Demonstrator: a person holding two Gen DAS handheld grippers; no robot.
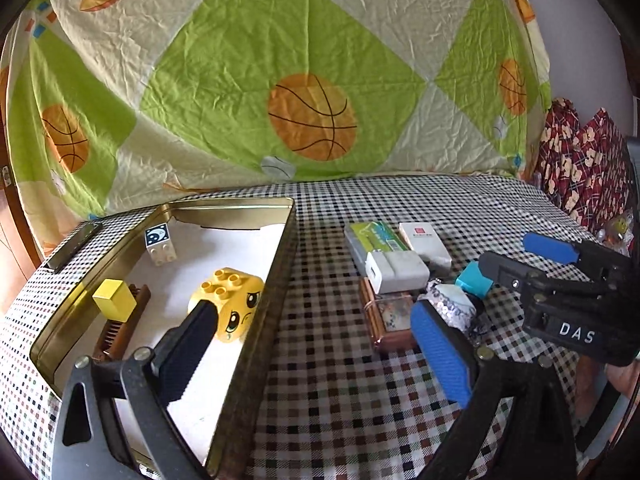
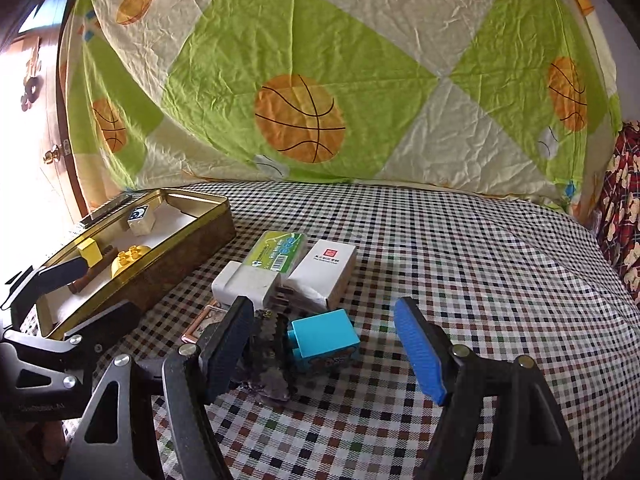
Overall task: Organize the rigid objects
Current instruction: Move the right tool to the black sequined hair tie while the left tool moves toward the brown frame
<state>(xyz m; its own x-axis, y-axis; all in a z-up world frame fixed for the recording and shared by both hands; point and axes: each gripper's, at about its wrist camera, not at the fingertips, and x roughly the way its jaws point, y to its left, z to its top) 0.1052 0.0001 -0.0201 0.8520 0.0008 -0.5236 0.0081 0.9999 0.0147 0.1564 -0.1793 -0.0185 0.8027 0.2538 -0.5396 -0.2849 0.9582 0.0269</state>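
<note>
A table under a checked cloth [image 2: 460,240] is shown, with a basketball-print sheet hung behind it. At the table's left edge a shallow gold tin [image 1: 280,280] lies open; inside it are seen a yellow face brick [image 1: 230,304], a small yellow cube [image 1: 114,300] resting on a brown comb-like piece [image 1: 120,332], and a white brick [image 1: 160,246] near the far wall. The left gripper [image 1: 320,344] is held with its jaws spread wide and empty, the dark pad over the tin's interior just beside the face brick and the blue pad outside over the cloth. Near the middle of the table a cluster is left to be sorted: a white charger [image 2: 246,284], a green-labelled case [image 2: 278,256], a white box [image 2: 324,276], a copper-edged flat piece [image 1: 390,320] and a dark glittery item [image 2: 270,356] that cannot be identified. The turquoise brick [image 2: 324,340] lies on its side at the cluster's near edge, touching the glittery item. The right gripper [image 2: 324,352] is set around this brick with jaws moderately wide; the pads are not seen pressing on it. The brick is judged light, stiff and smooth hard plastic, unlikely to deform but liable to slip or twist if pinched at a corner. A hold across its two flat opposite faces, pads square and centred, clear of the studs and the glittery item, would seem safest.
</note>
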